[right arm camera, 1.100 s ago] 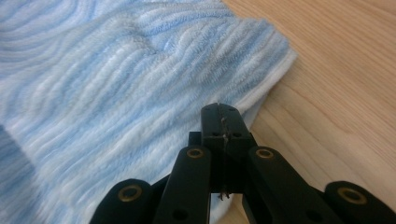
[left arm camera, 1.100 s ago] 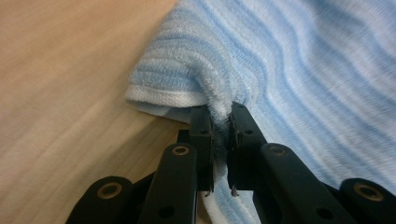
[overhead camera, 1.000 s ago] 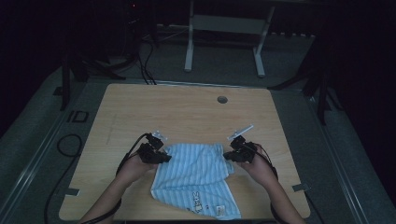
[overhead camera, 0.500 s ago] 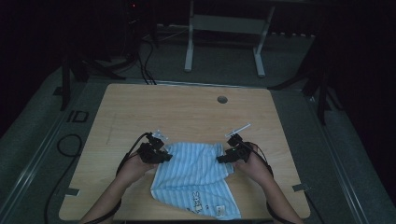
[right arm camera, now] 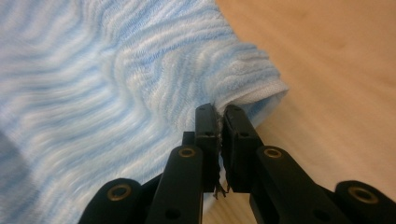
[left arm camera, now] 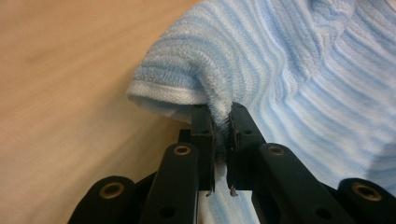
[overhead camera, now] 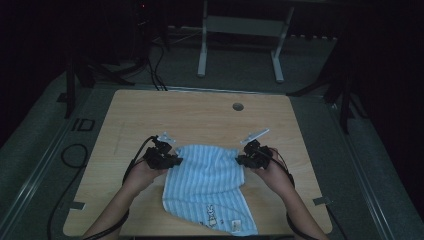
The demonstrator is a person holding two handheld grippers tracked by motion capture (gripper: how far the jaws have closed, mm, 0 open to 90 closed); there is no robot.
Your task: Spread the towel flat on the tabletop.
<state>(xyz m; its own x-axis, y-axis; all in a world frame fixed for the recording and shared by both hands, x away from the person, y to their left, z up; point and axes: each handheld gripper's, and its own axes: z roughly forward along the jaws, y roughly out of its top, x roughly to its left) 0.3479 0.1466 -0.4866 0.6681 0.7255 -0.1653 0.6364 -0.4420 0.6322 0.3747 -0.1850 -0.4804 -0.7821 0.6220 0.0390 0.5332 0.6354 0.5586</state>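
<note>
Two forearms come up from the near edge of the wooden tabletop (overhead camera: pixel 200 120), angling inward and forward so that the hands sit level with each other on either side of a blue-and-white striped towel (overhead camera: pixel 207 180). That towel lies on the near half of the tabletop, its far edge stretched between the hands and its near end trailing toward the person, where a small printed patch shows close to the table's edge. Left hand (overhead camera: pixel 146 170) rests low on the wood with the wrist bent slightly inward, carrying the left gripper (overhead camera: pixel 172 159) at the towel's far left corner; right hand (overhead camera: pixel 270 170) mirrors it, carrying the right gripper (overhead camera: pixel 241 160) at the far right corner. Seen from the left gripper view, the jaws are pressed nearly together with a fold of the towel's hemmed corner pinched between them. From the right gripper view, the jaws are likewise closed tight on a thin pinch of the towel's corner, loose threads hanging below.
</note>
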